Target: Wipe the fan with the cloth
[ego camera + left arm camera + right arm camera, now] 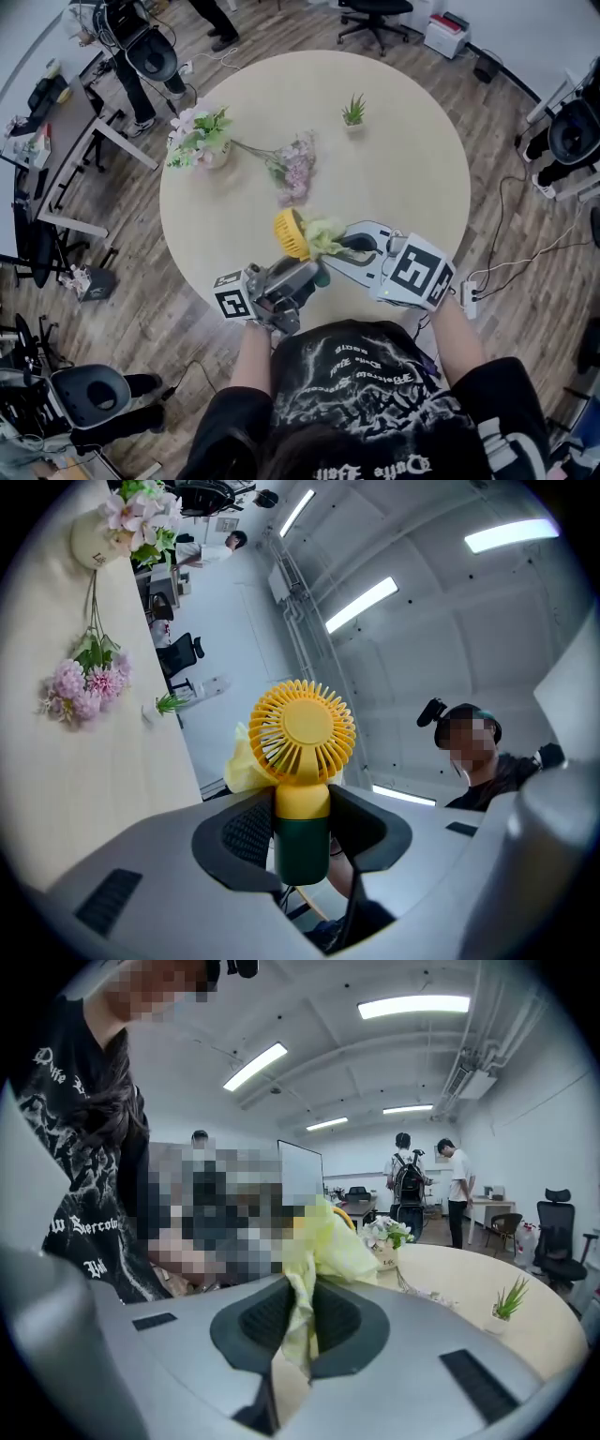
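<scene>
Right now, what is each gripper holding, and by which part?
The left gripper holds the fan by its green handle; the right gripper pinches the cloth by a bunched fold.

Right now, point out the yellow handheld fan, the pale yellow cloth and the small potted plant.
yellow handheld fan (302, 726): left gripper view, grille hub.
pale yellow cloth (333, 1246): right gripper view, bunched fold.
small potted plant (353, 111): head view, leaves.

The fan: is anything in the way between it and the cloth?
Nothing visible is in the way. The left tool grips the fan by its green handle, and the cloth, pinched in the right tool, sits right up against the yellow fan head, peeking out from behind it.
</scene>
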